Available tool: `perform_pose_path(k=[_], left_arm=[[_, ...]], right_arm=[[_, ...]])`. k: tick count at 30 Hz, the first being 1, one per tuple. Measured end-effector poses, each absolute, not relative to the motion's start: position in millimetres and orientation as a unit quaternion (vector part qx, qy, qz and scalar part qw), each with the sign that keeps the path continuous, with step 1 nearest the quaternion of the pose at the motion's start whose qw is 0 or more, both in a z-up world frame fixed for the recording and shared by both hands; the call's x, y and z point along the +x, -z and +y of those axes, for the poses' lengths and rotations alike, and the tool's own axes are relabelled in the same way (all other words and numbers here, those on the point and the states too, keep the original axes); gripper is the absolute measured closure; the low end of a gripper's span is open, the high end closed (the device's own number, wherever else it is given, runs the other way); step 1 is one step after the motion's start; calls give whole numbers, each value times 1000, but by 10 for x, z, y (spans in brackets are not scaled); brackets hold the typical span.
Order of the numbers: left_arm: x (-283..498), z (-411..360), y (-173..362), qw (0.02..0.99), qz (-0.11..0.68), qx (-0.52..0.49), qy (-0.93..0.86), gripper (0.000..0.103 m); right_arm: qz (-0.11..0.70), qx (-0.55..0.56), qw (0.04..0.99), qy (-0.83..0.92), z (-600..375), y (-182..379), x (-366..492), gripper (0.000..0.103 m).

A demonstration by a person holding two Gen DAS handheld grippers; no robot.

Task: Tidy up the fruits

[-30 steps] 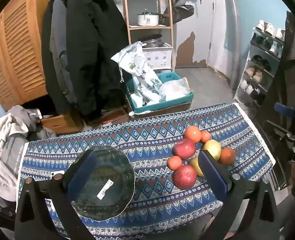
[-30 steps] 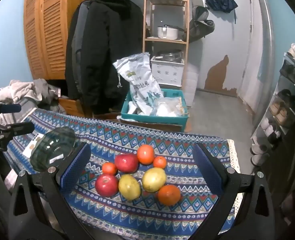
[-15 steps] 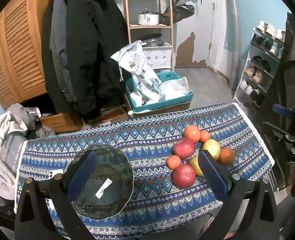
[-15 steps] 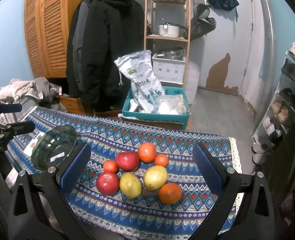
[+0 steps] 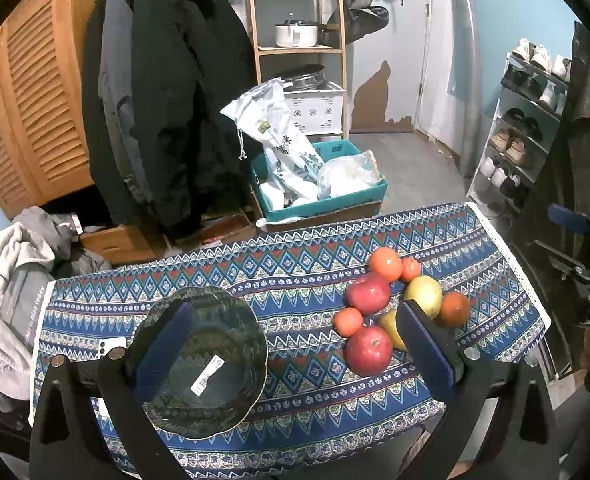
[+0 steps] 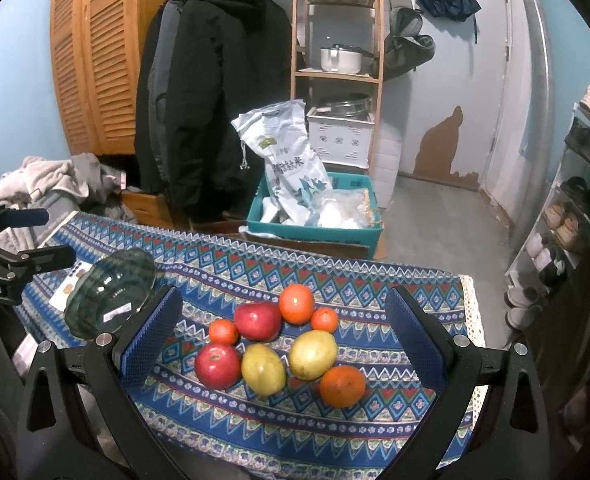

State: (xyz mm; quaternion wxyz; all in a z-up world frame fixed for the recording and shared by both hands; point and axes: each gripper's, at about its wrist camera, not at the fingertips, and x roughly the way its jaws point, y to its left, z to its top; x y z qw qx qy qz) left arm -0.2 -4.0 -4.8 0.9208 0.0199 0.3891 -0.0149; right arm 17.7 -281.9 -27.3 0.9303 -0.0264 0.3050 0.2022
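Covering a small table, a woven cloth (image 6: 347, 276) in blue, red and white diamond bands has a lace trim along its right edge. On its left part sits a dark green glass bowl (image 5: 199, 360) with a scalloped rim and a white barcode sticker inside; it holds no fruit. On the right part lies a tight cluster of eight smooth, round fruits (image 6: 283, 344): two glossy red apples (image 6: 218, 365), two matte yellow-green pears (image 6: 263, 369), and four oranges (image 6: 342, 385), two large and two small, most of them touching a neighbour.

Both tools are black frames with blue, mesh-textured pads. The left gripper (image 5: 295, 356) hovers over the near edge with its jaws spread wide, holding nothing; its left pad overlaps the bowl in view, and its right pad partly hides one pear. The right gripper (image 6: 283, 344) also gapes wide and empty, above and clear of the cloth, and the fruit cluster appears between its two pads in its own camera.

A broad strip of bare cloth separates bowl and fruit. The fruit sits near the right and near edges; one large orange lies closest to the lace trim. Beyond the far edge stand a teal crate (image 6: 315, 228) with bags, hanging dark coats (image 5: 167, 112) and a wooden shelf (image 6: 337, 60).
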Motion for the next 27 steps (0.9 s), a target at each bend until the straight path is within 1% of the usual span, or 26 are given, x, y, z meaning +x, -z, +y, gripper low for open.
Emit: perform_pose_path(k=[27], left_arm=[[-12, -44, 77, 919, 393, 18, 17, 1]], right_arm=[[306, -30, 929, -205, -2787, 284, 153, 3]])
